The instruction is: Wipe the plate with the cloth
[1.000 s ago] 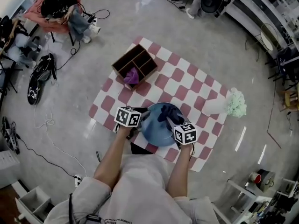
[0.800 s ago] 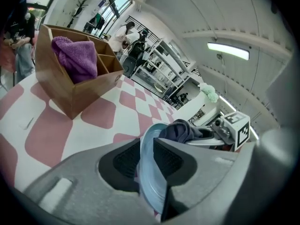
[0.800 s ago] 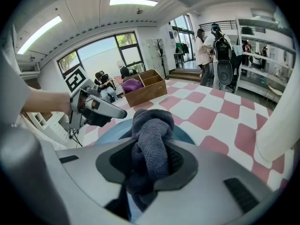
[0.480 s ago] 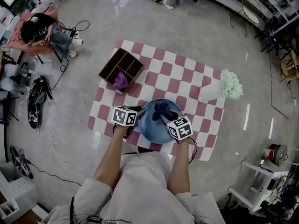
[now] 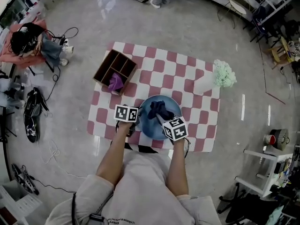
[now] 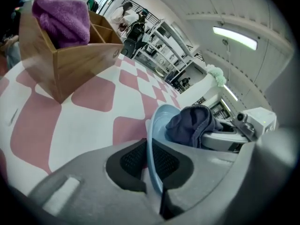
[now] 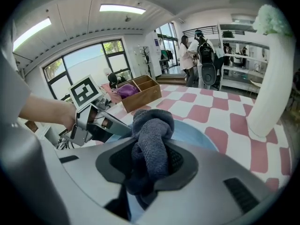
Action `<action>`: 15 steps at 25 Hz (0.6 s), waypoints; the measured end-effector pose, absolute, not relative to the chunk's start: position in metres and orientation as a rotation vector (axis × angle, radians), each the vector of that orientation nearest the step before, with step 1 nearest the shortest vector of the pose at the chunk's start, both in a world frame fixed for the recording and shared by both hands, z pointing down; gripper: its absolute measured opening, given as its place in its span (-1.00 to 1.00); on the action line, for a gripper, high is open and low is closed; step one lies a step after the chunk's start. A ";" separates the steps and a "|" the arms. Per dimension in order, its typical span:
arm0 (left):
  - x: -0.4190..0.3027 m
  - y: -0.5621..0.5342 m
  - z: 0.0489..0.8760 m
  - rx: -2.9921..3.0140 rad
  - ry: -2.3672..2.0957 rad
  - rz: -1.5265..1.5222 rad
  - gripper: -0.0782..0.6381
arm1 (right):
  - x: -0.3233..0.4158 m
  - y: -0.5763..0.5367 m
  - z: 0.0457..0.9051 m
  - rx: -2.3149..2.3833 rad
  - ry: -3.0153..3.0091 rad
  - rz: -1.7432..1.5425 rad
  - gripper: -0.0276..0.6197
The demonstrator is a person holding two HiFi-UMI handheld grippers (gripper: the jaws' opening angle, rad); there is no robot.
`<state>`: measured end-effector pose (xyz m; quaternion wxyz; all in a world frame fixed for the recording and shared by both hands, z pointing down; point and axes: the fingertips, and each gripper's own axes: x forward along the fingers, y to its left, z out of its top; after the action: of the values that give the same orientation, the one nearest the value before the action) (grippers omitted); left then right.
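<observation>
Step in hand: wiping, judged mid-stroke.
- Left tongs [image 6: 152,165]: closed to a narrow slit on the rim of the blue plate [image 5: 149,125], which sits over the checkered mat [image 5: 187,78].
- Right tongs [image 7: 150,172]: clamped on the bunched dark blue cloth [image 7: 152,130], which touches the plate face.

Next: probably sweep the cloth across the face, rim held firm.

Overhead view plus two low close-ups, plate [image 5: 151,125] apparently shared.

Glossy grey tiled floor [image 5: 211,41] reflecting ceiling light. Long fluorescent ceiling strips [image 7: 121,8] glowing overhead. Large multi-pane window [image 7: 89,62] letting daylight in. White metal shelving [image 7: 236,55] standing along far wall.
</observation>
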<state>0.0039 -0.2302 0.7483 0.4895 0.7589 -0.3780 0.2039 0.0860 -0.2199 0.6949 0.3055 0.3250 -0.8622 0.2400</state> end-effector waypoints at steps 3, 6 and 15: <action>0.000 -0.227 0.737 1.881 -0.906 0.479 -0.72 | 0.078 -0.217 0.687 0.946 -2.275 0.631 -0.55; -0.015 -0.228 0.719 1.952 -0.912 0.488 -0.71 | 0.063 -0.222 0.677 1.076 -2.271 0.663 -0.55; -0.096 -0.214 0.668 2.164 -0.876 0.487 -0.71 | -0.070 -0.223 0.661 1.054 -2.224 0.508 -0.55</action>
<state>-0.0957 -0.2138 0.6683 0.3694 0.8433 -0.3412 0.1899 -0.0699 -0.2232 0.6606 0.3089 0.3989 -0.8417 0.1923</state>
